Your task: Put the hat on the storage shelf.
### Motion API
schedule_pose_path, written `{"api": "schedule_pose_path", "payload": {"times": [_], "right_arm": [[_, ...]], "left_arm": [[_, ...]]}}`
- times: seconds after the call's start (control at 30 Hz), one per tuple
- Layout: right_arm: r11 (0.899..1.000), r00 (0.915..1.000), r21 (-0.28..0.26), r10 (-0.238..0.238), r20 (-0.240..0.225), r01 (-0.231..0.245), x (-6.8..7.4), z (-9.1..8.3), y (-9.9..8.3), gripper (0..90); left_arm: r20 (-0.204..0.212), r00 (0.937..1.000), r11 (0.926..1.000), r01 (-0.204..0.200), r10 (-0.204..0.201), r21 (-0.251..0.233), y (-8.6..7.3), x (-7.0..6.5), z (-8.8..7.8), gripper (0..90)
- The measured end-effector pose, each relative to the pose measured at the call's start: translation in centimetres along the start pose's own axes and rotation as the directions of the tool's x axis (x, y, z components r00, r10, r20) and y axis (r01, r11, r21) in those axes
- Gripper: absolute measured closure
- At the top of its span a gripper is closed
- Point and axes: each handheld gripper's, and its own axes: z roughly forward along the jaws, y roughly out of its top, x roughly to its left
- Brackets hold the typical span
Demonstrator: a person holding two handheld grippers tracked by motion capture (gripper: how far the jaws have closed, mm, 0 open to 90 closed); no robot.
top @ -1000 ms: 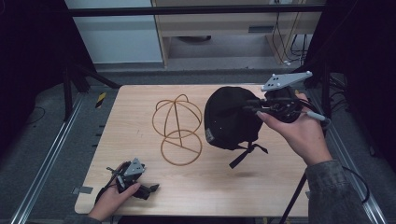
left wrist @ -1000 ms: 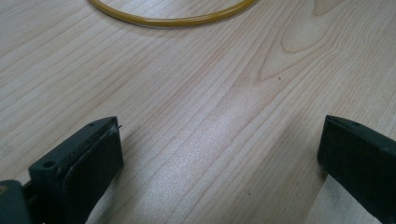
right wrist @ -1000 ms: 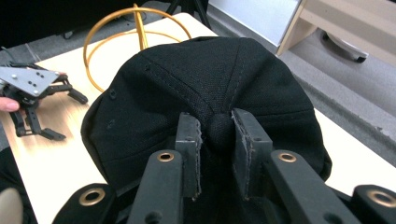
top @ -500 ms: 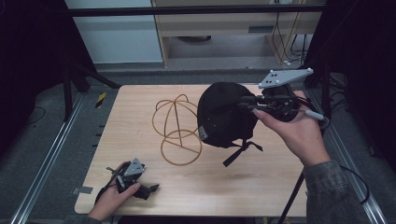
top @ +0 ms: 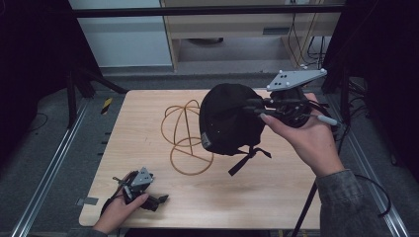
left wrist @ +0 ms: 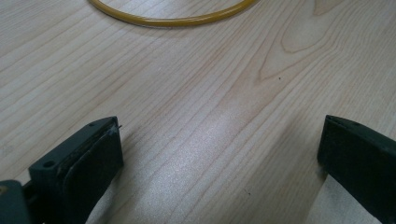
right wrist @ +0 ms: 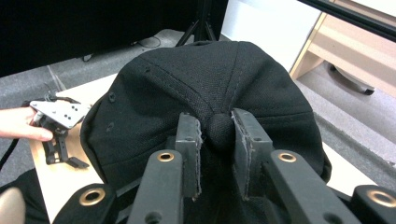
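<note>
A black cap (top: 225, 121) hangs in the air above the wooden table (top: 138, 118), its strap dangling. My right gripper (top: 249, 106) is shut on the cap's top button; in the right gripper view (right wrist: 219, 133) the jaws pinch the button on the cap's crown (right wrist: 205, 79). A yellow wire hat stand (top: 184, 133) sits mid-table, and the cap overlaps its right side. My left gripper (top: 158, 200) rests on the table near the front left edge, open. In the left gripper view (left wrist: 219, 154) bare wood lies between its jaws, with the stand's base ring (left wrist: 173, 18) ahead.
A wooden shelf unit (top: 237, 24) and a white panel (top: 118, 34) stand behind the table. Metal rails (top: 54, 163) run along the floor at left. Dark curtains flank both sides. Cables (top: 316, 44) hang at the back right.
My right gripper has carried the cap up and to the left, from beside the wire stand to overlapping its right side. The left gripper has not moved.
</note>
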Motion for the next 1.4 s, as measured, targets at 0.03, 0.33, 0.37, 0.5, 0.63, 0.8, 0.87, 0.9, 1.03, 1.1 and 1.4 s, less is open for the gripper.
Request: {"api": "schedule_pose_path", "payload": {"times": [0.03, 0.33, 0.37, 0.5, 0.63, 0.8, 0.87, 0.9, 1.03, 1.1, 1.4], "right_arm": [[1.0, 1.0, 0.0, 0.0, 0.0, 0.0, 0.0, 0.0, 0.0, 73.9], [0.999, 1.0, -0.034, 0.007, 0.006, -0.007, 0.5, 0.7, 1.0, 73.9], [0.999, 0.9999, -0.037, 0.008, 0.007, -0.008, 0.5, 0.8, 1.2, 73.9], [1.0, 0.9999, -0.027, 0.0, 0.01, 0.0, 0.4, 1.2, 2.2, 73.9], [1.0, 0.9998, -0.016, -0.014, 0.011, 0.014, 0.5, 1.5, 3.1, 73.9], [0.999, 0.9991, 0.013, -0.038, 0.019, 0.038, 0.6, 2.2, 5.0, 73.9], [0.998, 0.9985, 0.03, -0.049, 0.024, 0.048, 0.6, 2.5, 5.9, 73.9], [0.998, 0.9985, 0.03, -0.049, 0.024, 0.048, 0.6, 2.5, 5.9, 73.9], [0.995, 0.9971, 0.078, -0.067, 0.037, 0.064, 0.2, 3.5, 6.9, 73.8], [0.994, 0.9968, 0.084, -0.07, 0.038, 0.067, 0.1, 3.6, 7.0, 73.9], [0.987, 0.9945, 0.129, -0.101, 0.026, 0.097, 0.3, 4.9, 8.2, 73.8]], "left_arm": [[0.0, 1.0, 1.0, 0.0, 0.0, 0.0, 0.0, 0.0, 0.0, 0.0], [-0.001, 1.0, 1.0, 0.002, -0.002, -0.002, 0.0, 0.0, 0.0, 0.0], [0.0, 1.0, 1.0, 0.002, -0.002, -0.001, 0.0, 0.0, 0.0, 0.0], [-0.001, 1.0, 1.0, 0.002, -0.002, -0.002, 0.0, 0.0, 0.0, 0.0], [-0.002, 1.0, 1.0, 0.001, -0.001, -0.002, 0.0, 0.0, 0.0, 0.0], [-0.002, 1.0, 1.0, 0.001, -0.001, -0.002, 0.0, 0.0, 0.0, 0.0], [-0.002, 1.0, 1.0, 0.0, 0.0, -0.002, 0.0, 0.0, 0.0, 0.0], [-0.002, 1.0, 1.0, 0.0, 0.0, -0.002, 0.0, 0.0, 0.0, 0.0], [-0.001, 1.0, 1.0, -0.001, 0.001, 0.0, 0.0, 0.0, 0.0, 0.0], [-0.001, 1.0, 1.0, -0.001, 0.001, -0.001, 0.0, 0.0, 0.0, 0.0], [-0.002, 1.0, 1.0, -0.001, 0.001, -0.001, 0.0, 0.0, 0.0, 0.0]]}}
